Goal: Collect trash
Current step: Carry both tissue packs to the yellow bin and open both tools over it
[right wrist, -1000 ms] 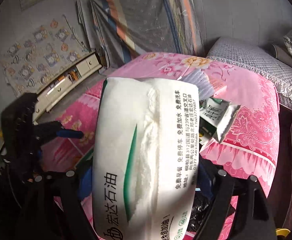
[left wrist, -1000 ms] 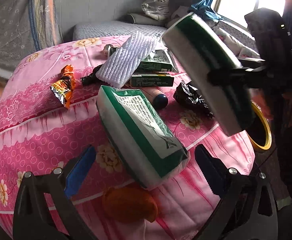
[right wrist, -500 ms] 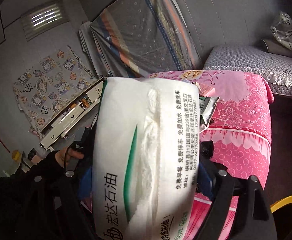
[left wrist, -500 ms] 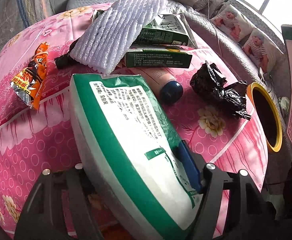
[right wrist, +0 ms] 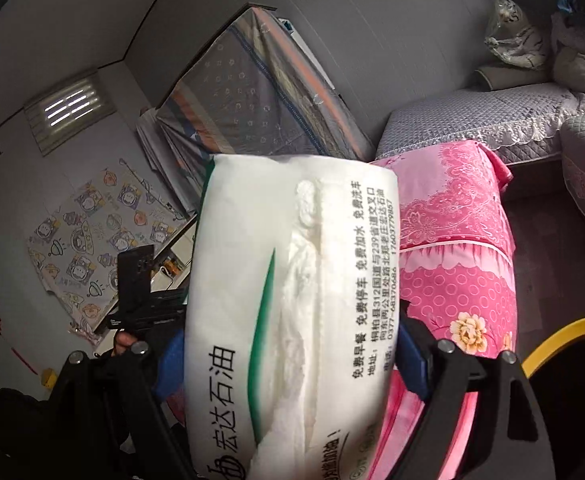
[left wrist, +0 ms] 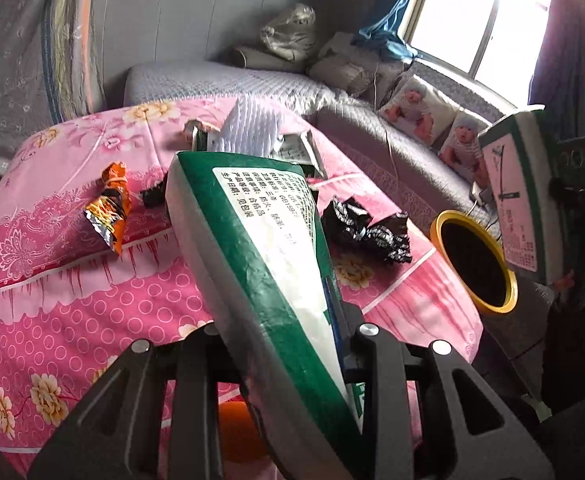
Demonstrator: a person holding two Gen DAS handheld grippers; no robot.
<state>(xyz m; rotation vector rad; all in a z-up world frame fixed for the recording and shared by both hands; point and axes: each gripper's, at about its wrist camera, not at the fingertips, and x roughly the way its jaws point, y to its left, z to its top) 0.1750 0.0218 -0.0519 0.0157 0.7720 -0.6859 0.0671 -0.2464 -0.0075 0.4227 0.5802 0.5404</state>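
Observation:
My left gripper [left wrist: 280, 328] holds a green-and-white tissue pack [left wrist: 260, 240] lifted and tilted above the pink-clothed table [left wrist: 72, 280]. Its jaws are closing, and the pads squeeze the pack's lower end. My right gripper [right wrist: 288, 356] is shut on a second, white tissue pack [right wrist: 292, 300] with its blue pads [right wrist: 412, 360] against the pack's sides. In the left wrist view that second pack [left wrist: 512, 192] hangs just above the far rim of a yellow-rimmed bin [left wrist: 472, 264]. On the table lie an orange snack wrapper [left wrist: 108, 208] and a crumpled black bag [left wrist: 366, 228].
A white foam sheet [left wrist: 252, 128] and green boxes [left wrist: 296, 152] lie at the table's far side. An orange object [left wrist: 236, 428] sits below my left fingers. A grey sofa [left wrist: 392, 152] with cushions runs behind the table. The bin's rim [right wrist: 564, 336] shows at the right wrist view's lower right.
My left gripper went from wide open around the tissue pack on the table to closed on it, and lifted it. My right gripper carried its pack sideways, away from the table to the bin.

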